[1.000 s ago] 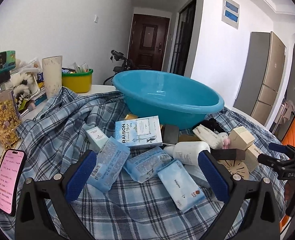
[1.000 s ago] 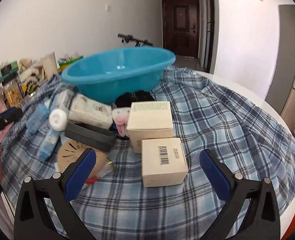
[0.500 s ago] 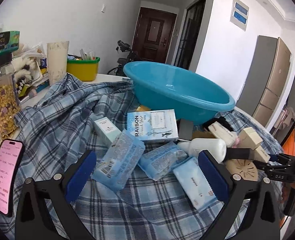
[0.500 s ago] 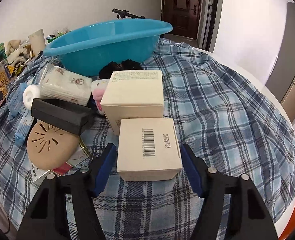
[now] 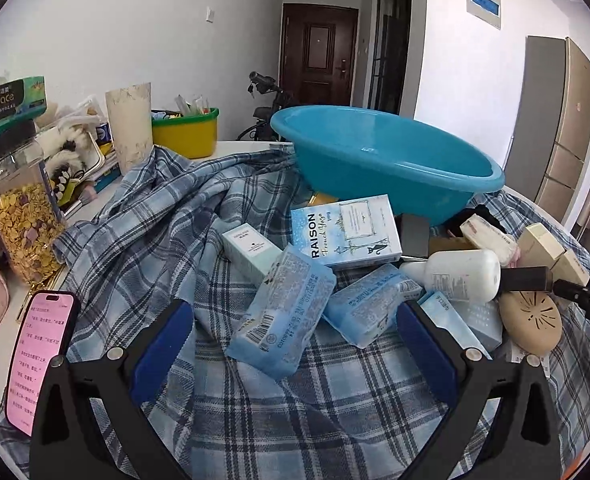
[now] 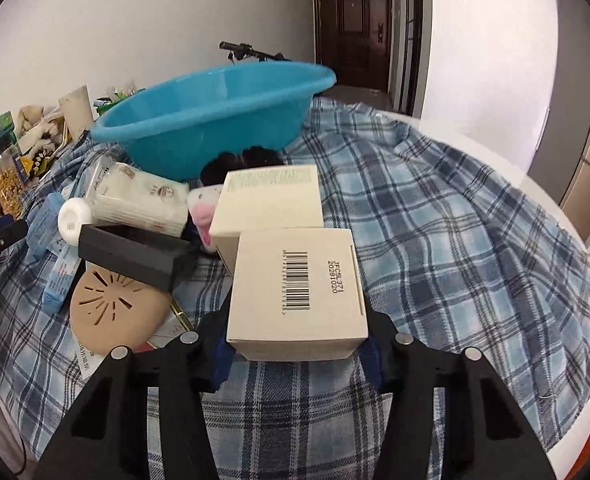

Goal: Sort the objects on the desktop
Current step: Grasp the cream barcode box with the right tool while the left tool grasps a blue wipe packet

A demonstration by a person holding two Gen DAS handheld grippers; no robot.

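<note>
right gripper (image 6: 295,354): clamped on cream barcoded cardboard box (image 6: 298,292), earlier wide apart | box: near edge of blue plaid cloth (image 6: 455,240), touching larger cream box (image 6: 269,200) | left gripper (image 5: 295,352): spread, unchanged, over pale-blue wipes packet (image 5: 283,316)

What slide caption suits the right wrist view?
Right gripper shut on barcoded cream cardboard box, before the blue plastic basin.

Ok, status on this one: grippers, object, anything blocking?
Right gripper shut on barcoded cream box. Left gripper open above blue tissue packs, holding nothing. Second cream box sits directly behind; blue basin beyond.
</note>
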